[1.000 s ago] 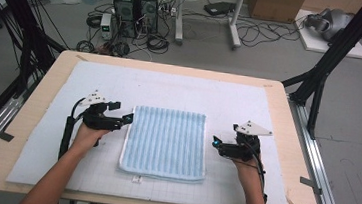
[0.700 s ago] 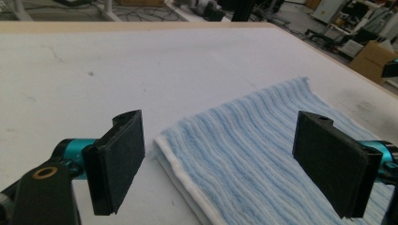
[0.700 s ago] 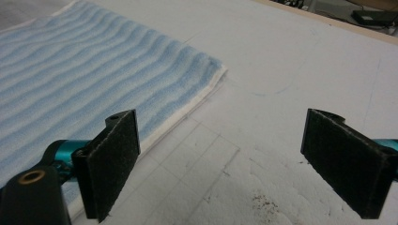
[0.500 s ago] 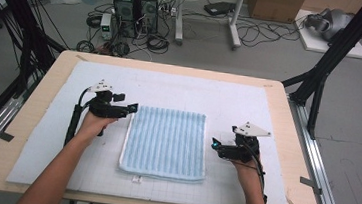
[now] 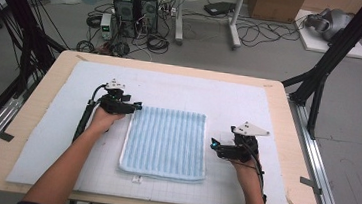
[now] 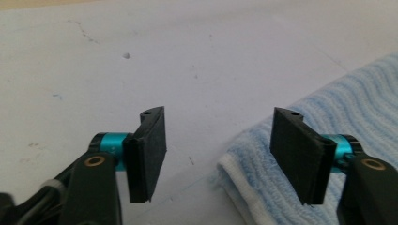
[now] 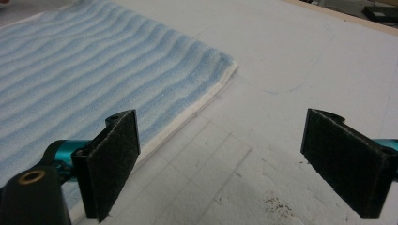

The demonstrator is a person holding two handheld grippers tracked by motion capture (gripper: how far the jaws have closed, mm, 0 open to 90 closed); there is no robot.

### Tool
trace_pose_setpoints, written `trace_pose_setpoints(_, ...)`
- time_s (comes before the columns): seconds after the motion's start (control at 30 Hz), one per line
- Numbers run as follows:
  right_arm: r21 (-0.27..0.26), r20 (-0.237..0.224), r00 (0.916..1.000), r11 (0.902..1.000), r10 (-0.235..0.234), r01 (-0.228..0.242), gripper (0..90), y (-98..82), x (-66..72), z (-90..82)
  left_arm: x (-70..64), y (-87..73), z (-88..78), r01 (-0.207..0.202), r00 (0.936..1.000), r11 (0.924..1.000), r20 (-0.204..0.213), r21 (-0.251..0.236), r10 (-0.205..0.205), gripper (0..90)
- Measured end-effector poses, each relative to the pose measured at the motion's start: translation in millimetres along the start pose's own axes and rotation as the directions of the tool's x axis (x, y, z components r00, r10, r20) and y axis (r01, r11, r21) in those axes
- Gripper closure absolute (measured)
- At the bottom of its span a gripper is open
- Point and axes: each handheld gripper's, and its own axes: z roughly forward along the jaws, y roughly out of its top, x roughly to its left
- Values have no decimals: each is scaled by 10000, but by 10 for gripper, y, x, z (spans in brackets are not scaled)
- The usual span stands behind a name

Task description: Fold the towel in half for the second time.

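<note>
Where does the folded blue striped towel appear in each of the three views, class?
High view: folded blue striped towel at centre, on the white mat.
Left gripper view: its white-edged corner at lower right.
Right gripper view: upper left, corner pointing right.
Shared landmark: the towel's white hem.

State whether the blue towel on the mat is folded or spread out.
Folded: the blue towel lies as a neat square, and its corner in the left gripper view shows stacked layers with a rounded, doubled edge.

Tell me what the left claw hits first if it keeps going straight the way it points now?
Probably the far left corner of the folded blue towel: the left claw stands open with that corner just ahead, near its right pad. Slightly to the other side it meets only the white mat.
</note>
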Motion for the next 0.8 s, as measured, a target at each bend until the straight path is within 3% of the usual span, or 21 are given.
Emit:
trace_pose_setpoints(0.17,44,-35,10000,10000,-21,22,112,0,8,20,-44,-14,24,-469,9988,9985,153,282,465,511)
trace_pose_setpoints(0.37,98,-9,10000,10000,-18,18,112,0,11,28,-119,-22,53,-1184,9928,9899,291,777,1165,673)
trace_pose_setpoints(0.57,148,-9,10000,9999,3,-3,112,3,21,42,-90,-22,52,-716,9963,9933,550,912,667,740)
trace_pose_setpoints(0.7,158,-49,10000,9999,39,-38,112,8,32,61,-87,-23,48,-803,9946,9923,726,938,736,830)
trace_pose_setpoints(0.8,166,-127,9998,9998,150,-148,112,24,24,97,-94,-25,49,-817,9946,9925,718,911,753,851)
